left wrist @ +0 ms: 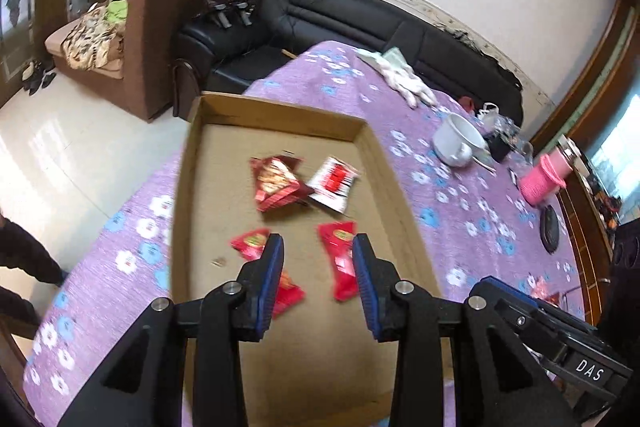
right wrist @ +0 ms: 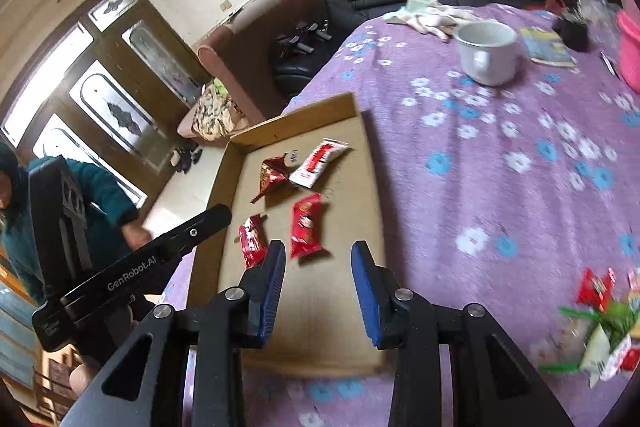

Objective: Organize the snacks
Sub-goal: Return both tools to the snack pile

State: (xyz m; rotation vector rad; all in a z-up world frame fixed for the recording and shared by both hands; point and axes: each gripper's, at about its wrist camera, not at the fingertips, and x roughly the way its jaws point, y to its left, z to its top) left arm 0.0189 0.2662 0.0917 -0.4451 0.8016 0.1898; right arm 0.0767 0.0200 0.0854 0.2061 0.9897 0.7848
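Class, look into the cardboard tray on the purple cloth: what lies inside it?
Inside the cardboard tray lie four snack packets: two red ones nearer the grippers, a dark red one and a red-and-white one farther back. Gripper fingers cover the tray's near end.

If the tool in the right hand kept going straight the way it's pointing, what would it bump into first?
Probably the bare floor of the cardboard box, just beside the nearest red snack packet. The right tool is open and empty; depth is hard to judge.
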